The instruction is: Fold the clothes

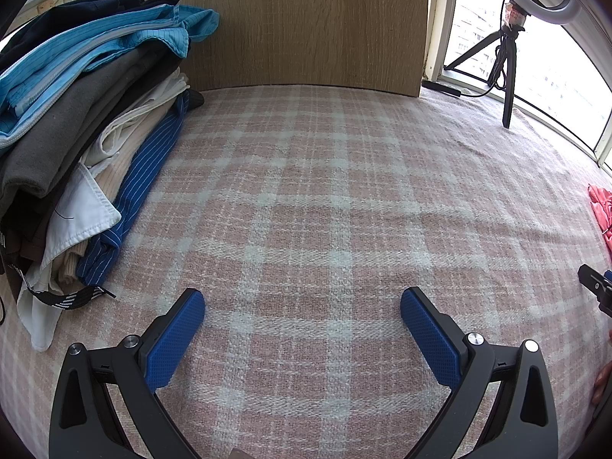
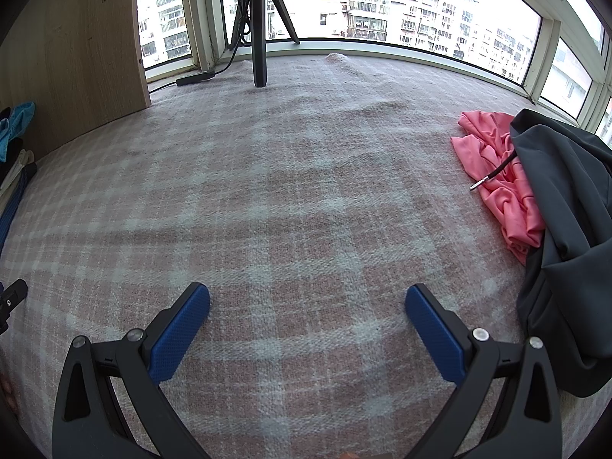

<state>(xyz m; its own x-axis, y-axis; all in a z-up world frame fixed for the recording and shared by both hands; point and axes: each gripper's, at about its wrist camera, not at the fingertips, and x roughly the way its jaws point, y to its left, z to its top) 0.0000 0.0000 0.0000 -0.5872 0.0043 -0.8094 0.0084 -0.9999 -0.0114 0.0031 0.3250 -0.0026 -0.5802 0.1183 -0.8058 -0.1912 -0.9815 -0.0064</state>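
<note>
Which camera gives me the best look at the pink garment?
The right wrist view. There the pink garment lies crumpled on the plaid blanket, partly under a dark grey garment. The left wrist view catches only a sliver of it at the right edge.

We see the left gripper (image 1: 302,300) w/ jaws spread wide, empty, over the pink plaid blanket (image 1: 325,176). Folded clothes stack (image 1: 84,126) at left; wood panel (image 1: 260,23) behind; tripod (image 1: 507,65) and pink garment (image 1: 602,210) at right.
</note>
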